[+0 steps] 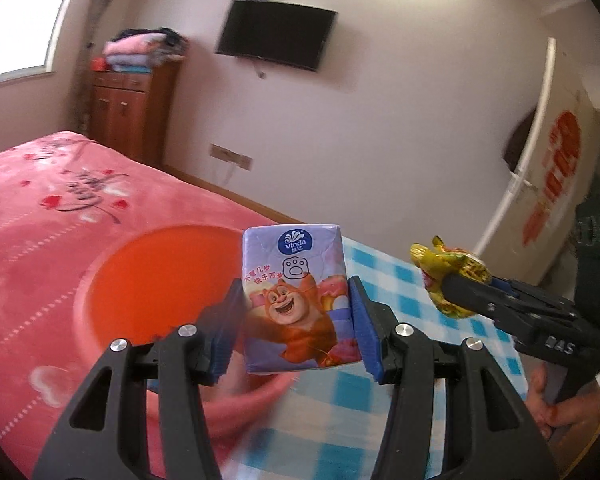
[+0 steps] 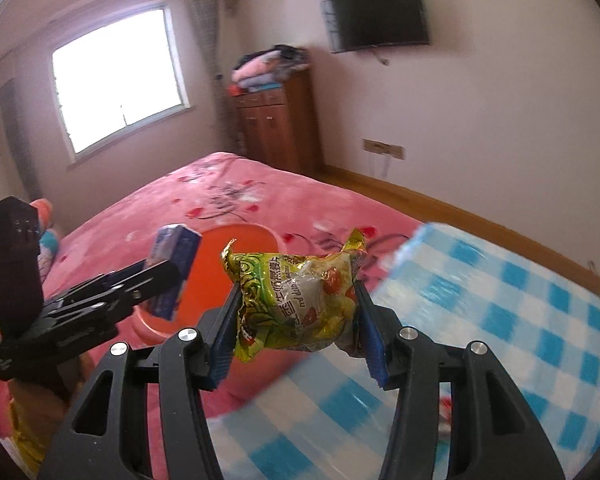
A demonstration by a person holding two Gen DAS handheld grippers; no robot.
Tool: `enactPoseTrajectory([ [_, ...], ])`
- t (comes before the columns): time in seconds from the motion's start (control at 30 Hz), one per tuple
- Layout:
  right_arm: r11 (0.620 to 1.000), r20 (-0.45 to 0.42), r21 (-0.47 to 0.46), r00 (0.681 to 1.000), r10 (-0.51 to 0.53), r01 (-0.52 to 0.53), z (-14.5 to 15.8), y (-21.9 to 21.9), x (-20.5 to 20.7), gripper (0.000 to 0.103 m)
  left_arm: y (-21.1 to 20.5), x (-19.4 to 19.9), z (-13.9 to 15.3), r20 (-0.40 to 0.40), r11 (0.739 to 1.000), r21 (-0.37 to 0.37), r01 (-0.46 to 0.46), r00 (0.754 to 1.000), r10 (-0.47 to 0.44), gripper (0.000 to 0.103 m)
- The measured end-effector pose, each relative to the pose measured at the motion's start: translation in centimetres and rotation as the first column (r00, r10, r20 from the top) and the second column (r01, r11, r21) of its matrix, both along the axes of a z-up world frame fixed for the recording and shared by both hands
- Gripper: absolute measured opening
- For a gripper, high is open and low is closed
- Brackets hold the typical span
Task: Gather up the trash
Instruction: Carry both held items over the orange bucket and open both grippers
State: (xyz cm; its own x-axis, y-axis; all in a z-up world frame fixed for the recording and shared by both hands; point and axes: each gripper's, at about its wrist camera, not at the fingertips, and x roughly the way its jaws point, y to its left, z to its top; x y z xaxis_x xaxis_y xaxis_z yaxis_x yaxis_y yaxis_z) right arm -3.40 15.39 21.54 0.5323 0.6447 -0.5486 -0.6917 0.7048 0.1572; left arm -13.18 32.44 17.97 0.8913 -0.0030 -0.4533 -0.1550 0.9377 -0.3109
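My left gripper (image 1: 296, 320) is shut on a purple Vinda tissue pack (image 1: 296, 296) with a cartoon bear, held in the air beside an orange basin (image 1: 156, 280) on the pink bed. My right gripper (image 2: 296, 320) is shut on a crumpled yellow-green snack wrapper (image 2: 296, 300), held above the edge of the blue checked cloth (image 2: 500, 320). In the left wrist view the right gripper (image 1: 444, 284) with the wrapper (image 1: 448, 276) is to the right. In the right wrist view the left gripper (image 2: 168, 276) with the tissue pack (image 2: 176, 264) is to the left, in front of the basin (image 2: 216, 276).
A pink floral bedspread (image 1: 40, 240) covers the bed. A wooden cabinet (image 1: 128, 116) with folded bedding stands by the window. A TV (image 1: 276, 38) hangs on the wall. A white door (image 1: 548, 176) with red decoration is at the right.
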Motion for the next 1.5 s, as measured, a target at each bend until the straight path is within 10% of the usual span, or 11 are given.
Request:
enactPoseTrajectory([
  [0.37, 0.989, -0.003, -0.06, 0.991, 0.135, -0.135, -1.4, 9.2, 1.2, 0.057, 6.2, 0.8, -1.9, -0.054, 0.99, -0.035, -0.136, 0.99, 0.134, 0.053],
  [0.53, 0.991, -0.023, -0.064, 0.993, 0.12, -0.121, -2.9, 10.6, 2.4, 0.082, 7.3, 1.2, -2.8, -0.081, 0.982, -0.046, -0.185, 0.98, 0.181, 0.072],
  [1.03, 0.993, 0.044, 0.023, 0.992, -0.118, 0.117, -3.1, 0.4, -0.3, 0.093, 4.5, 0.5, -1.8, -0.03, 0.986, 0.011, -0.164, 0.986, 0.164, 0.093],
  [1.5, 0.939, 0.023, 0.049, 0.939, -0.343, 0.341, -4.7, -9.6, -4.8, 0.093, -2.3, -0.7, -1.8, 0.007, 0.997, -0.007, 0.075, 0.997, -0.075, 0.094],
])
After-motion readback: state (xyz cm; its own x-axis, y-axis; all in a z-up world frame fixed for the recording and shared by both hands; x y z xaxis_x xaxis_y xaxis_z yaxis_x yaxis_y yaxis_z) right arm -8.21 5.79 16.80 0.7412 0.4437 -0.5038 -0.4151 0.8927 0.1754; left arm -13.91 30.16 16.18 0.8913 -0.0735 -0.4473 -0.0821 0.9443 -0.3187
